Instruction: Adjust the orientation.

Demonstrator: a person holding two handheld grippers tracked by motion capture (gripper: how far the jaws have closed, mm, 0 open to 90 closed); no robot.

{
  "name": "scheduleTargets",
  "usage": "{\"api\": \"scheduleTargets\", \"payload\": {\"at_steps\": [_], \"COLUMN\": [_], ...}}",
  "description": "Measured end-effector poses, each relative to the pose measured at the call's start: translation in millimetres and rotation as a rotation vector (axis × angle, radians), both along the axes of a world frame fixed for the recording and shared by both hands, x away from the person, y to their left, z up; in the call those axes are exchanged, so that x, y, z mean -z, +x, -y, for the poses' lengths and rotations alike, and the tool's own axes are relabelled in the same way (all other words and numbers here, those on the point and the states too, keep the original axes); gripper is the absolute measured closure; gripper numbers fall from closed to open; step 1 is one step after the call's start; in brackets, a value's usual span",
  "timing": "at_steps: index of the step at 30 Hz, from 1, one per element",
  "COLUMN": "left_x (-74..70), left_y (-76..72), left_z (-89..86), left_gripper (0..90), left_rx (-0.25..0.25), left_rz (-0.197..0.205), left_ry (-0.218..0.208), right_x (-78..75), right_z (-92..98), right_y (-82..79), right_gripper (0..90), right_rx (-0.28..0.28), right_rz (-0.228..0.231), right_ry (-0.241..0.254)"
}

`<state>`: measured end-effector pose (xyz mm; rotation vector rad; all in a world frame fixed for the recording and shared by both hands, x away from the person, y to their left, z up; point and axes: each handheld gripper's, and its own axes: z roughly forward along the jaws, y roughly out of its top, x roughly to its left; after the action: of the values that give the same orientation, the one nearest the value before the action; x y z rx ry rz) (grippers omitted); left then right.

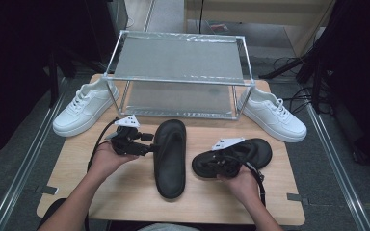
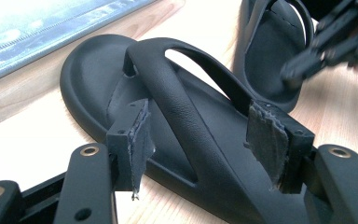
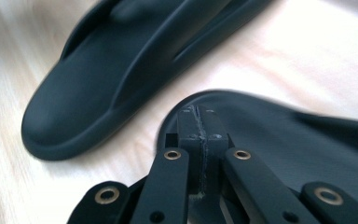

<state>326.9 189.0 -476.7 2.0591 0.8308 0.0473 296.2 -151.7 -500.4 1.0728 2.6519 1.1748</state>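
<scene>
At table centre, L gripper (image 1: 147,144) stood open w/ jaws astride the upright sandal's (image 1: 169,156) strap. R gripper (image 3: 199,122), at 3 o'clock, was fully closed, empty, over 2nd sandal (image 1: 250,153).

No text, label, brand mark, number or sign can be read anywhere. The two black sandals carry no legible mark, nor do the white sneakers, the metal rack or the wooden surface.
</scene>
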Motion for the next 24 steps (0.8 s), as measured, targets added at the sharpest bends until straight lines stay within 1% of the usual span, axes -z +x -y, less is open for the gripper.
{"api": "scheduleTargets", "payload": {"at_steps": [2,4,6,8,9,11,13,14,15,17,19,20,24], "left_x": [-0.2,-0.4,-0.3,-0.3,-0.3,-0.2,0.3,0.6,1.0,1.4,1.5,1.6,1.8], "left_y": [0.2,0.2,0.3,0.0,-0.1,-0.3,-1.0,-1.7,-2.4,-3.8,-6.0,-6.8,-9.6], "left_z": [0.0,-0.1,0.1,0.5,0.6,0.5,-0.1,-0.7,-1.1,-3.1,-4.8,-6.1,-10.2], "left_gripper": [40.3,40.3,40.2,40.3,40.2,40.2,40.2,40.2,40.2,40.2,40.2,40.2,40.2], "left_rx": [0.0,0.0,-0.002,-0.002,-0.001,-0.001,-0.001,-0.003,-0.006,-0.008,-0.015,-0.013,-0.028], "left_rz": [0.001,0.002,0.002,0.002,0.003,-0.001,-0.006,-0.005,-0.005,-0.008,-0.007,-0.005,-0.004], "left_ry": [-0.002,0.0,0.0,0.005,0.007,0.008,0.01,0.011,0.01,0.009,0.01,0.012,0.005], "right_x": [-8.1,-12.5,-15.2,-15.7,-15.4,-15.8,-16.4,-16.4,-16.5,-16.5,-16.4,-15.9,-13.0], "right_z": [12.5,23.1,33.7,42.4,51.0,59.5,66.7,66.7,71.2,72.4,72.2,71.8,66.1], "right_y": [3.3,6.9,11.9,18.2,25.6,32.1,38.0,38.0,44.0,49.1,51.3,53.6,57.7], "right_gripper": [90.0,90.0,90.0,90.0,90.0,90.0,90.0,90.0,90.0,90.0,90.0,90.0,90.0], "right_rx": [0.046,0.08,0.11,0.135,0.164,0.199,0.229,0.229,0.251,0.262,0.263,0.262,0.25], "right_rz": [0.018,0.037,0.044,0.046,0.05,0.053,0.058,0.058,0.052,0.052,0.051,0.058,0.037], "right_ry": [0.026,0.035,0.041,0.04,0.038,0.045,0.049,0.049,0.057,0.044,0.043,0.037,0.003]}}
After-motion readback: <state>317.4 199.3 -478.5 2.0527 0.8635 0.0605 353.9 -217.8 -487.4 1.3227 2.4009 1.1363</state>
